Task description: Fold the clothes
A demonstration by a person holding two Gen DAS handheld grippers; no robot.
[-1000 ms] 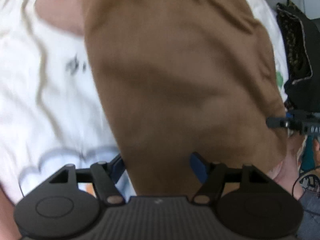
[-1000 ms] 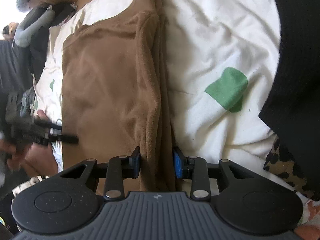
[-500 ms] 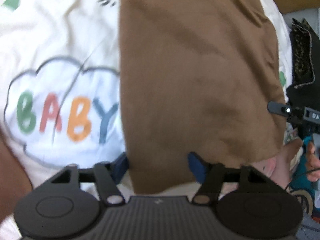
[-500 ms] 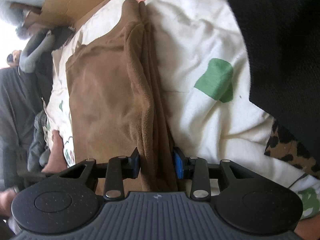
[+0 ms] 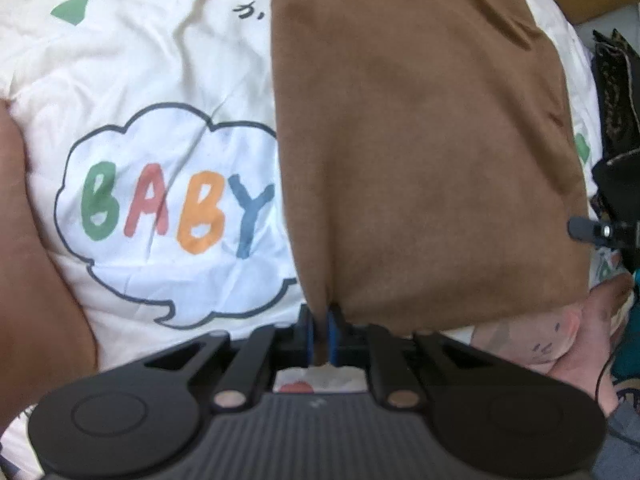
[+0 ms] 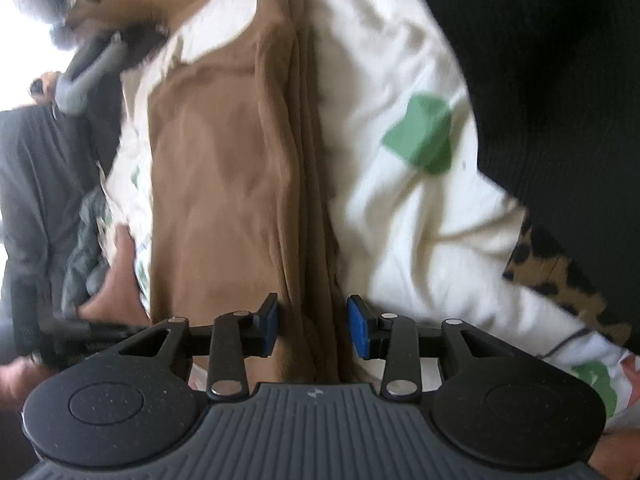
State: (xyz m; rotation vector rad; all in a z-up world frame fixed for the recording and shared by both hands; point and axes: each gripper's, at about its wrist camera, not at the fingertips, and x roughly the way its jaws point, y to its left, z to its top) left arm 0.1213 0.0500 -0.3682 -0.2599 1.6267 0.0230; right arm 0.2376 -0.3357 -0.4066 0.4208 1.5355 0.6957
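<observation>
Left wrist view: the left tool [image 5: 320, 334] is clenched on the near corner of the soft brown fleece garment [image 5: 420, 140], its jaws having just closed on that fabric. The garment spreads away from the tool over a cream sheet printed with a "BABY" cloud [image 5: 168, 208].

Right wrist view: the right tool [image 6: 312, 326] straddles the garment's [image 6: 224, 184] stacked folded edge, its jaws having just been opening, the right pad clear of the cloth. A black knitted garment [image 6: 552, 80] lies to the right.
</observation>
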